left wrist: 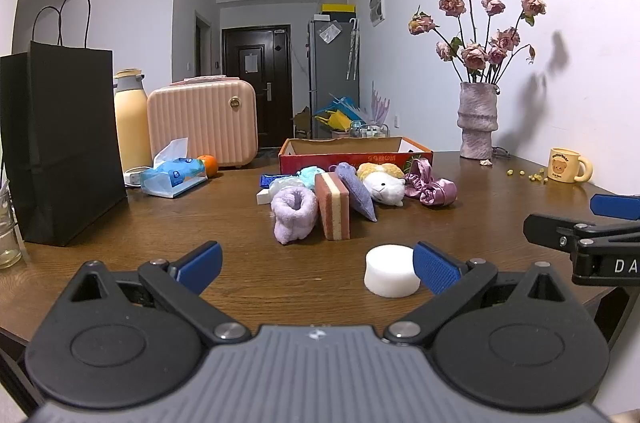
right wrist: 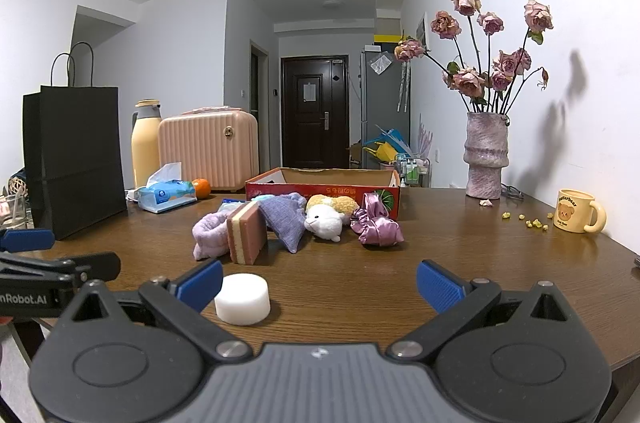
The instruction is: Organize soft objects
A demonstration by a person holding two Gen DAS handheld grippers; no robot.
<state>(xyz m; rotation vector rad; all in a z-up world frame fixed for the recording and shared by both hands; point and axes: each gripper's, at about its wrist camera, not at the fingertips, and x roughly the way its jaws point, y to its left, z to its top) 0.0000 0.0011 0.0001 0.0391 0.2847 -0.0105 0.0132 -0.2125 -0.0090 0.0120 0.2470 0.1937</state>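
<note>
A white round sponge puck [left wrist: 391, 271] [right wrist: 242, 298] lies on the wooden table near both grippers. Behind it sits a cluster: a lilac fuzzy sock [left wrist: 293, 213] [right wrist: 208, 234], a pink-and-cream sponge block [left wrist: 333, 205] [right wrist: 247, 237], a purple pouch [left wrist: 357, 191] [right wrist: 285, 221], a plush hamster [left wrist: 383, 184] [right wrist: 328, 215] and purple satin scrunchies [left wrist: 431, 185] [right wrist: 376, 226]. A red cardboard box [left wrist: 352, 155] [right wrist: 320, 187] stands open behind them. My left gripper [left wrist: 318, 269] is open, the puck by its right finger. My right gripper [right wrist: 319, 286] is open, the puck by its left finger.
A black paper bag [left wrist: 60, 147] [right wrist: 74, 163], yellow flask [left wrist: 130, 119], tissue pack [left wrist: 174, 175], orange [left wrist: 208, 165] and pink case [left wrist: 204, 121] stand at the left. A vase of dried roses [left wrist: 478, 119] [right wrist: 486, 155] and a yellow mug [left wrist: 566, 165] [right wrist: 578, 217] stand at the right by the wall.
</note>
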